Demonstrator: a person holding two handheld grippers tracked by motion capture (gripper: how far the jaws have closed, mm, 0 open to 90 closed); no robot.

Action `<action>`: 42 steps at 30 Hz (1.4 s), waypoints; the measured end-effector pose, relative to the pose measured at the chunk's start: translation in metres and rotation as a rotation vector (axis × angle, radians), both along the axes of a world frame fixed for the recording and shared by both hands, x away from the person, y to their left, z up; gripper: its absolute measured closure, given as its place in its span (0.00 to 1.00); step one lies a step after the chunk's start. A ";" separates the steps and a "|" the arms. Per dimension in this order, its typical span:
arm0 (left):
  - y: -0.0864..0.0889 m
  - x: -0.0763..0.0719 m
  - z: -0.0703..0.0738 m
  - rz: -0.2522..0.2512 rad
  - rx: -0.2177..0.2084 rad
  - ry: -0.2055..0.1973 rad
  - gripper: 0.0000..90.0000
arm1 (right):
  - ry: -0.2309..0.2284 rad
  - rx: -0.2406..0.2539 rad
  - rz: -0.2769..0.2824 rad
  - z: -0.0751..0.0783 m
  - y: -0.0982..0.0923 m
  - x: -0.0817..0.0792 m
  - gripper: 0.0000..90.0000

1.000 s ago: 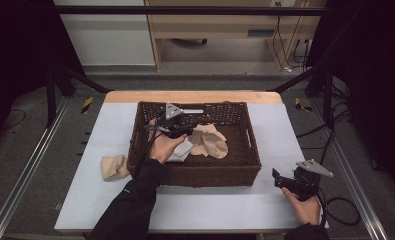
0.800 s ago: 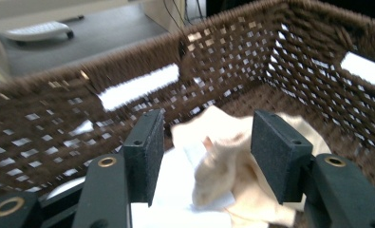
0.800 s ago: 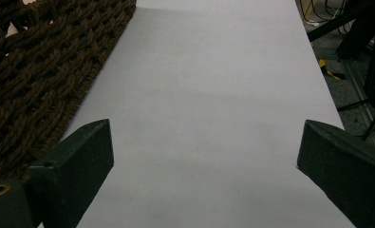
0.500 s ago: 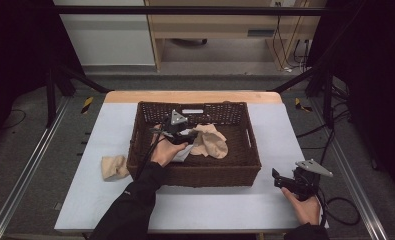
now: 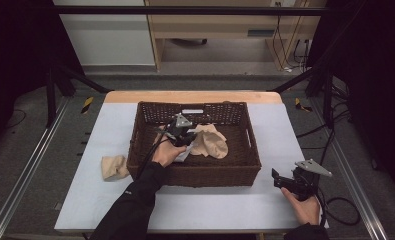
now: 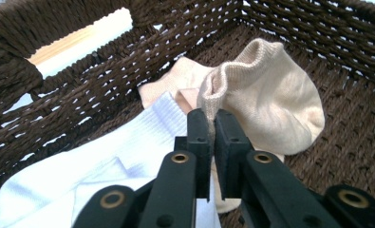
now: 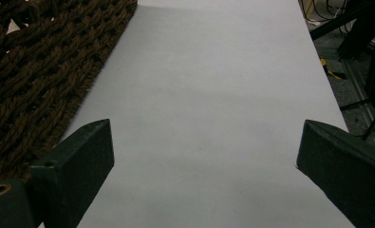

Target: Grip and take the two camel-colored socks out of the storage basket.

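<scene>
Inside the brown wicker basket (image 5: 195,175) lie a beige sock (image 5: 212,141) and a white sock (image 5: 184,153). My left gripper (image 5: 182,132) is in the basket; its jaws have just been closing. In the left gripper view the left gripper (image 6: 211,118) is shut on the cuff of the beige sock (image 6: 270,99), with the white sock (image 6: 104,156) lying beside it against the basket wall (image 6: 80,95). My right gripper (image 5: 277,176) rests on the table to the basket's right. The right gripper (image 7: 204,142) is open, with nothing between its jaws.
A second beige sock (image 5: 114,167) lies on the grey table top (image 5: 110,130) just left of the basket. The basket's side (image 7: 33,71) runs along the left of the right gripper view, with bare table (image 7: 213,71) ahead. Cables trail off the table's right edge.
The left gripper has slid a little to the right inside the basket, onto the beige sock's edge, and closed on it. The right hand has kept still.
</scene>
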State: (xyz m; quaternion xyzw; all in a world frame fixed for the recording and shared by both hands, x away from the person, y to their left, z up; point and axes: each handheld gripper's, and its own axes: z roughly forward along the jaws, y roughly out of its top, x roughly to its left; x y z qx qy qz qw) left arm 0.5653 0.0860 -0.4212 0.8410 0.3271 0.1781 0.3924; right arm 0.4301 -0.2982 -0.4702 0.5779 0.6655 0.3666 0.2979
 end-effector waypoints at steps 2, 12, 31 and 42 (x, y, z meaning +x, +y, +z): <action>0.000 -0.001 0.001 0.002 0.008 -0.004 0.96 | 0.000 0.000 0.000 0.000 0.000 0.000 0.06; 0.004 -0.005 0.008 0.021 -0.038 0.023 0.97 | -0.002 0.001 0.001 0.000 -0.001 -0.001 0.06; 0.060 -0.034 0.060 0.052 -0.156 -0.086 0.97 | 0.002 -0.002 -0.003 0.000 -0.001 0.000 0.06; 0.080 -0.053 0.087 0.069 -0.283 -0.156 0.97 | 0.002 -0.002 -0.004 0.000 -0.001 0.000 0.06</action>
